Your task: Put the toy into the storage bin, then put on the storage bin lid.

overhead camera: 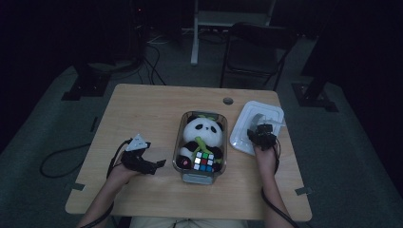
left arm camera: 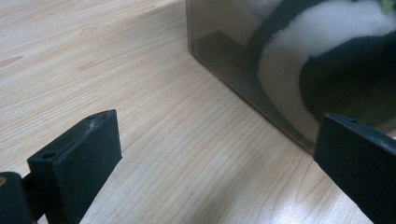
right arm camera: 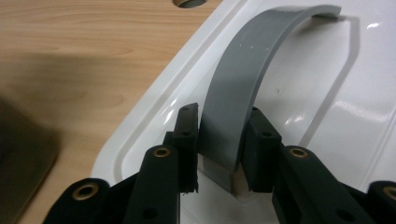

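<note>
Here the right claw point(right arm camera: 220, 140) is clamped on the lid's grey arched handle point(right arm camera: 243, 88); the left claw point(left arm camera: 217, 154) gapes empty beside the bin point(left arm camera: 233, 60)

Pale wood-grain tabletop point(overhead camera: 142, 109), light beige with fine darker streaks. Clear, smoke-tinted rectangular plastic container point(overhead camera: 182, 134) holding a black-and-white plush panda point(overhead camera: 203, 130) with a green leaf at the neck. Multicoloured puzzle cube point(overhead camera: 203, 161): white, green, red and blue squares on a black grid. Glossy white rectangular plastic lid point(right arm camera: 355, 84) with a matte grey arched handle point(right arm camera: 243, 84). Matte black gripper jaws throughout, brass-coloured rivets on the right gripper point(right arm camera: 218, 154). Light grey triangular plate atop the left gripper point(overhead camera: 159, 164).
</note>
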Tool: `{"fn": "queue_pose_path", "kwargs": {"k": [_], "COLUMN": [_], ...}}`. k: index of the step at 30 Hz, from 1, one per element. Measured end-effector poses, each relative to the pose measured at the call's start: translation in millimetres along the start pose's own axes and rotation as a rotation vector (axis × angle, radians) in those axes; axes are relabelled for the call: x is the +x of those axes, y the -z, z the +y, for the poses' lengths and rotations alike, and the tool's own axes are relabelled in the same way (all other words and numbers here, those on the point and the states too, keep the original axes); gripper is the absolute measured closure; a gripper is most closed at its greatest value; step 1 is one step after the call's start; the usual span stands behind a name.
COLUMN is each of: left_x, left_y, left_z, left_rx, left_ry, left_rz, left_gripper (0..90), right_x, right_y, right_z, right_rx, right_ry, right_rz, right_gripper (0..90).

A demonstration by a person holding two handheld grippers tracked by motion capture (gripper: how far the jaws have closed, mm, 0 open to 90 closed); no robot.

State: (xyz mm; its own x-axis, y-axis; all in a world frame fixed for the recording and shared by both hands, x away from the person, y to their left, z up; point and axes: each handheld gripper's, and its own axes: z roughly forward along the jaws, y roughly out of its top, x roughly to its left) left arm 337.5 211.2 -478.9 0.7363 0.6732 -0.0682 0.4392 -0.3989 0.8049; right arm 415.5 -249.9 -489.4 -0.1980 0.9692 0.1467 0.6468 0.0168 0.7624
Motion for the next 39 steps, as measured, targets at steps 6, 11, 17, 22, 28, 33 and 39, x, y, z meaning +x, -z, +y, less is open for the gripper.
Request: {"fn": "queue_pose_path", "kwargs": {"k": [6,11,17,22,28,33,39], "left_x": [-1.2,-1.7,-2.3,-2.7,-5.3,-7.1,-5.6], "left_y": [-2.0,-2.5,-5.1,-7.3,-11.4,-15.7,-22.5], "left_z": [-0.1,1.0,5.1,8.4,10.7,13.4,17.8], "left_rx": [0.003,-0.002,0.000,-0.008,-0.009,-0.011,-0.017], "left_ry": [0.003,0.005,-0.008,-0.005,-0.011,-0.014,-0.020], "left_rz": [0.000,0.002,0.008,0.010,0.015,0.015,0.045], "left_gripper": [1.8,1.7,1.8,1.8,1.7,1.8,1.7], "right_x": [-7.5,-11.9,-18.8,-23.0,-20.8,-15.4,-1.8], "right_y": [22.0,30.2,26.6,22.1,26.6,34.4,28.9], "right_z": [-17.5,-30.5,-40.8,-43.5,-42.3,-42.7,-45.5], "right_rx": [0.009,0.031,0.048,0.068,0.068,0.035,0.021], "right_ry": [0.008,0.001,-0.019,-0.033,-0.032,-0.061,-0.043], "right_rz": [0.060,0.109,0.118,0.120,0.075,0.034,-0.053], "right_gripper": [72.8,72.2,69.2,67.3,53.1,40.3,37.4]}}
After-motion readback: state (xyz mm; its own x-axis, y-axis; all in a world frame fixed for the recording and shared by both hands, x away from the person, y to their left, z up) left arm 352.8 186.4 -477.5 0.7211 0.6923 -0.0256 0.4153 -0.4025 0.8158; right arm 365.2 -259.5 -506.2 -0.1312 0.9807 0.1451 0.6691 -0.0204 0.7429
